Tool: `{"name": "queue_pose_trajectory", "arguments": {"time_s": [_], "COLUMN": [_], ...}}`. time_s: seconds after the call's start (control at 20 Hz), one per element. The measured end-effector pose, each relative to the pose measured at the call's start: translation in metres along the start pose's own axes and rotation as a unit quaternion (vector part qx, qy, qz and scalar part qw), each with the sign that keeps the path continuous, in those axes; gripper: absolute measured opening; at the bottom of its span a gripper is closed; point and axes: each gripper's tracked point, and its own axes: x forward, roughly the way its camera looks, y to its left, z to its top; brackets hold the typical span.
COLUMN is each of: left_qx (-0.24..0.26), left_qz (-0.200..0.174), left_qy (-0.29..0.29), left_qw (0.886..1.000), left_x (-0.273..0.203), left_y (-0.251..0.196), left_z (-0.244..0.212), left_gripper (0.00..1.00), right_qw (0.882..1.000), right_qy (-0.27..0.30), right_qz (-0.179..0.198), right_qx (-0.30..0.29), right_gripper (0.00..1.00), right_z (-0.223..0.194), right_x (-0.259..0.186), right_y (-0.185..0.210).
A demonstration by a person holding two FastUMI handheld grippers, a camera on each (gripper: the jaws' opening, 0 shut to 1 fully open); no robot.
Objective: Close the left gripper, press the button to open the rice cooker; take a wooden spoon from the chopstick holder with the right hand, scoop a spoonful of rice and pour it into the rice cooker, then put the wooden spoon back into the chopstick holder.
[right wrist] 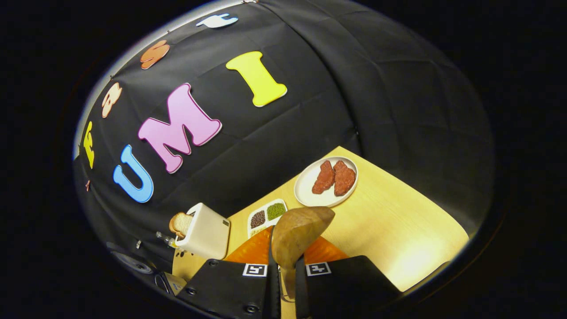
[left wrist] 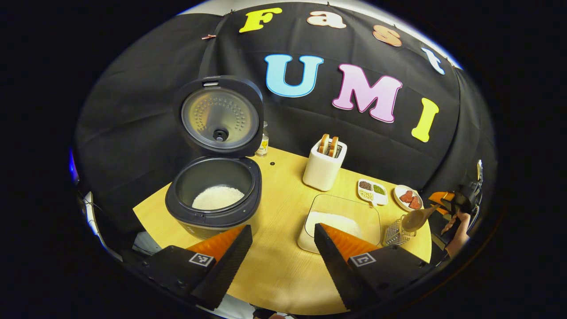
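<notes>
Spreading across both views is the yellow wooden surface (left wrist: 283, 266), which carries everything else. On its left part in the left gripper view stands the rice cooker (left wrist: 215, 199), lid swung up and upright behind the pot, a layer of white rice lying in the bottom of the inner pot. Right of the cooker sits a white toaster (left wrist: 323, 166) with two slices of bread standing in its slots. Nearer the camera is a clear rice container (left wrist: 341, 221), white rice inside it. Beyond that lie a small divided dish (left wrist: 373, 190) of dark and green grains and a white plate (right wrist: 325, 181) with two reddish pieces of meat on it.

The left claw (left wrist: 283, 243) hangs low over the near edge of the surface, its fingers spread wide with nothing between them, the cooker just beyond its left finger and the rice container just beyond its right one.

At the far right edge of the surface stands the wire chopstick holder (left wrist: 396, 232). The right claw (right wrist: 283, 270), gripped by a hand (left wrist: 458, 230) off the surface's right end, is clamped narrowly on the handle of the wooden spoon (right wrist: 299, 232). The spoon's bowl points forward and up from the fingers; in the left gripper view it sits just above the holder, tilted.
</notes>
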Motion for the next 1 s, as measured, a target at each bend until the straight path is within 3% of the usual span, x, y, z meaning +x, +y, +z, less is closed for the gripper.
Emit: {"name": "queue_pose_trajectory", "arguments": {"time_s": [0.15,0.35,0.7,0.8,0.85,1.0], "left_qx": [-0.001,0.004,-0.019,-0.022,-0.024,-0.036], "left_qz": [-0.008,-0.019,-0.026,-0.022,-0.02,-0.026], "left_qy": [-0.005,-0.018,-0.004,0.008,0.009,0.014], "left_qw": [1.0,1.0,0.999,0.999,0.999,0.999], "left_x": [0.002,0.0,0.003,0.005,0.005,0.009], "left_y": [0.01,0.03,0.081,0.096,0.103,0.114], "left_z": [0.001,0.003,-0.028,-0.038,-0.04,-0.046], "left_gripper": [0.96,0.96,0.96,0.96,0.96,0.96], "right_qw": [0.999,0.997,0.983,0.978,0.975,0.968], "right_qy": [-0.019,-0.014,0.013,0.031,0.042,0.052], "right_qz": [0.025,0.062,0.127,0.141,0.144,0.115], "right_qx": [-0.014,-0.035,-0.135,-0.151,-0.162,-0.218], "right_gripper": [0.17,0.17,0.17,0.17,0.12,0.17], "right_z": [0.011,-0.004,-0.078,-0.108,-0.122,-0.156], "right_x": [-0.02,-0.038,-0.046,-0.043,-0.04,-0.028], "right_y": [0.033,0.086,0.168,0.179,0.181,0.164]}}
